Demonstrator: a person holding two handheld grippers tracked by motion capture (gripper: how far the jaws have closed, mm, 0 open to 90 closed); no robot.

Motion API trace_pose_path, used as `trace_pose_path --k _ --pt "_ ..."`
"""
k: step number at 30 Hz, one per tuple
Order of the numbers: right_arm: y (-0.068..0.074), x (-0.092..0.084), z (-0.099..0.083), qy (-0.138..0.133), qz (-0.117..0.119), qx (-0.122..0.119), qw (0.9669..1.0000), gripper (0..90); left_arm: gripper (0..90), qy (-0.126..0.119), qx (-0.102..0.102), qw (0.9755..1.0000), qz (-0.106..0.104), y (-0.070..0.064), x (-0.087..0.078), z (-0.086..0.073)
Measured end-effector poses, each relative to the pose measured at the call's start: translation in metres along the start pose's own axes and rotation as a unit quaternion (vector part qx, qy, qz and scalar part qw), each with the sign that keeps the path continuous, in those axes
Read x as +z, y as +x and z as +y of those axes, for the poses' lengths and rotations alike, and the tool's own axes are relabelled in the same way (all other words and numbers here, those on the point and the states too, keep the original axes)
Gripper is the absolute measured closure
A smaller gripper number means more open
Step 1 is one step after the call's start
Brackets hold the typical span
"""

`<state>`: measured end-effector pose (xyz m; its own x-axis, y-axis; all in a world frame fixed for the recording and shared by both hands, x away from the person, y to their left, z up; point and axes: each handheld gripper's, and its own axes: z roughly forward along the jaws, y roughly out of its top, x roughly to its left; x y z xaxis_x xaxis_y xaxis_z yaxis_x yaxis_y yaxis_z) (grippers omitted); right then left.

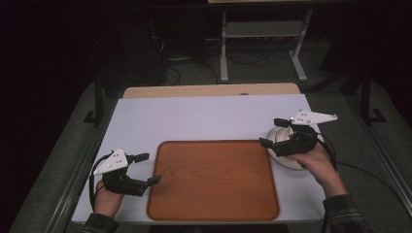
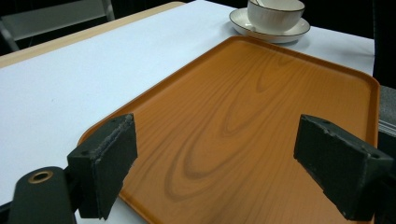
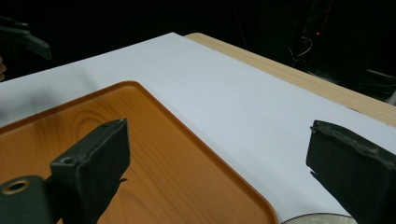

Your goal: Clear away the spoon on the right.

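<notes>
An orange wood-grain tray [image 1: 214, 179] lies bare on the white table, near the front edge. A white cup [image 2: 275, 14] with a dark rim stands on its saucer [image 2: 261, 30] just off the tray's far right corner. My right gripper [image 1: 269, 131] hovers open over the cup [image 1: 282, 138], partly hiding it, jaws pointing left. In the right gripper view the gripper [image 3: 219, 163] frames the tray's corner [image 3: 154, 154], with the saucer rim [image 3: 317, 218] below. My left gripper [image 1: 150, 168] is open at the tray's left edge; its jaws [image 2: 215, 158] straddle the tray [image 2: 261, 116], holding nothing.
A white sheet [image 1: 194, 116] covers the table, with a wooden strip [image 1: 209, 90] along the far edge. Metal side rails [image 1: 73, 179] run beside the table. Behind it are a metal stand's legs [image 1: 223, 53] and floor cables.
</notes>
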<state>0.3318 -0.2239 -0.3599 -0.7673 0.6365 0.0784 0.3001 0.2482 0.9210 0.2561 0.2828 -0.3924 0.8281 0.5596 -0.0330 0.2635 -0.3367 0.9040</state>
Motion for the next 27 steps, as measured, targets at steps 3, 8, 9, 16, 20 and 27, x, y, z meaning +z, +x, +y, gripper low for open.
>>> trace_pose_path --k 3,8,9,16,20,27 --pt "-0.003 0.001 0.002 -0.001 -0.004 0.001 1.0000 5.5 12.7 0.001 0.001 1.0000 -0.001 0.000 0.000 0.000" --pt "-0.008 0.002 0.005 -0.003 -0.008 0.005 1.0000 5.5 12.7 0.001 0.001 1.0000 -0.001 0.000 0.000 0.000" --pt "-0.011 0.005 0.007 0.000 -0.012 0.006 0.9999 5.7 12.7 0.001 0.001 1.0000 -0.001 0.000 0.000 0.000" --pt "-0.023 0.010 0.008 0.013 -0.016 0.017 0.9997 13.1 12.7 0.000 0.000 1.0000 -0.001 0.000 -0.001 0.000" --pt "-0.030 0.016 0.006 0.030 -0.019 0.032 0.9989 17.9 12.7 0.000 0.000 1.0000 -0.001 0.000 0.000 0.000" --pt "-0.042 0.024 0.002 0.061 -0.039 0.046 0.9963 30.3 12.7 0.000 0.000 1.0000 -0.001 0.000 -0.001 0.000"
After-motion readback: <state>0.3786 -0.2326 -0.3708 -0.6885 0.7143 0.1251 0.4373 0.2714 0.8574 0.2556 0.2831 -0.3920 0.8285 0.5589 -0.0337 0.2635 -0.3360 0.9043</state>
